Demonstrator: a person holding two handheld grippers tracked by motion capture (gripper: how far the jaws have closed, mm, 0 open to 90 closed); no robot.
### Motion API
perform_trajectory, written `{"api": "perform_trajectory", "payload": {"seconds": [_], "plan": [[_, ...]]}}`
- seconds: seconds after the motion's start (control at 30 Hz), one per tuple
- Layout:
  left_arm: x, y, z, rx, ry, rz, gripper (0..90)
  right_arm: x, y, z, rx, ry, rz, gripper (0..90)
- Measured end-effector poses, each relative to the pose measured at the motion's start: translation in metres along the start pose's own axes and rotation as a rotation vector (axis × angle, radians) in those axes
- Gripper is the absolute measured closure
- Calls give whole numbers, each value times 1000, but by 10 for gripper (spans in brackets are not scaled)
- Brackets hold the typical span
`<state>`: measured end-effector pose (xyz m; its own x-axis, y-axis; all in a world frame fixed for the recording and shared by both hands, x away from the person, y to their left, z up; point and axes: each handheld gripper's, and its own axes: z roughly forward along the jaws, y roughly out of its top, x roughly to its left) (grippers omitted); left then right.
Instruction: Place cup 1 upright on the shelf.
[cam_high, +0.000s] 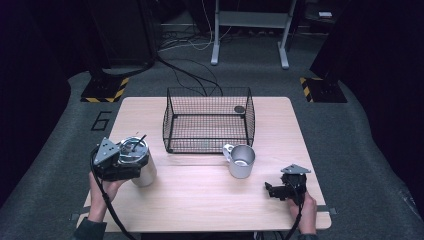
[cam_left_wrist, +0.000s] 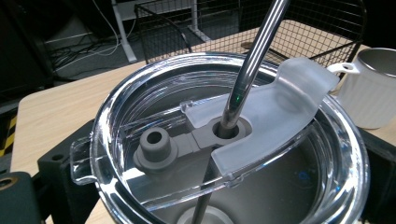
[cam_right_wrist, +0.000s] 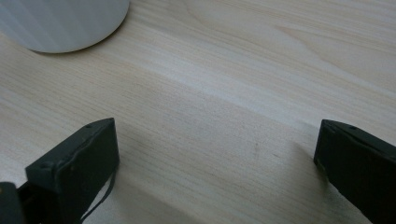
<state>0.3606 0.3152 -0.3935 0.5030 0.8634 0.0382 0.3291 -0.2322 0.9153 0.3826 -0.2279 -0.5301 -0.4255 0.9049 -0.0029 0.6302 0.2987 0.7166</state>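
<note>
Tumbler (cam_high: 141, 165), left of the wire basket (cam_high: 207, 120), sits clamped in the left gripper (cam_high: 120, 162); keep it upright. Right gripper (cam_high: 280, 190) is released.

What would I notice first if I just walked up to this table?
Probably the black wire basket at the back middle of the table. Next, the shiny tumbler with a clear lid and metal straw, held by the left gripper at the left. A silver mug stands before the basket.
</note>
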Motion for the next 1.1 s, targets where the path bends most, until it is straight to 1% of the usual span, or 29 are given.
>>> {"api": "perform_trajectory", "payload": {"seconds": [0.03, 0.07, 0.1, 0.13, 0.17, 0.2, 0.27, 0.3, 0.33, 0.43, 0.5, 0.53, 0.6, 0.67, 0.77, 0.8, 0.87, 0.9, 1.0, 1.03, 1.1], "plan": [[-1, 1, 1, -7, 0, -2, 41, 0, 0, 0, 0, 0, 0, 0], [-1, 1, 1, -7, 0, -2, 41, 0, 0, 0, 1, 0, 0, 0], [-1, 2, 1, 0, -6, 11, 41, 0, 0, 0, 1, 0, 0, 0], [-2, 4, 2, -3, -12, 4, 41, 0, 0, 0, 1, 0, 0, 0], [-3, 4, 2, -1, -15, 10, 41, 0, 0, 0, 0, 0, 0, 0], [-5, 7, 4, 2, -26, 20, 41, 1, 0, 0, -2, 0, 6, 0], [-6, 8, 6, -1, -27, 19, 41, 0, 0, 0, 1, 0, 1, 0], [-7, 9, 6, 3, -30, 28, 41, 0, 0, 0, 1, 0, 1, 0], [-9, 12, 9, -1, -38, 26, 41, 0, 0, 0, 1, 0, -1, 0], [-10, 14, 11, 1, -42, 28, 41, 0, 0, 0, 2, 0, 3, 0], [-12, 16, 13, 1, -49, 37, 41, 0, 0, 0, 1, 0, 3, 0], [-13, 17, 15, -3, -59, 39, 41, 0, 0, 0, 1, 0, 1, 0], [-14, 19, 16, 0, -60, 38, 41, 0, 0, 0, 0, 0, 0, 0], [-17, 22, 21, 1, -70, 44, 41, 0, 0, 0, 2, 0, 3, 0], [-18, 24, 23, 2, -81, 54, 41, 0, 0, 0, 2, 0, 3, 0], [-20, 25, 25, -5, -83, 45, 41, 0, 0, 0, 1, 0, 0, 0], [-21, 27, 27, 8, -96, 55, 41, 0, 0, 0, 0, 0, 0, 0], [-23, 28, 31, -3, -100, 47, 41, 0, 0, 0, 2, 0, 2, 0], [-24, 29, 33, 1, -108, 52, 41, 0, 0, 0, 1, 0, 3, 0], [-25, 31, 35, 10, -118, 60, 41, 0, 0, 0, 0, 0, 0, 0], [-27, 31, 37, 5, -123, 55, 41, 0, 0, 0, 1, 0, 3, 0]]}}
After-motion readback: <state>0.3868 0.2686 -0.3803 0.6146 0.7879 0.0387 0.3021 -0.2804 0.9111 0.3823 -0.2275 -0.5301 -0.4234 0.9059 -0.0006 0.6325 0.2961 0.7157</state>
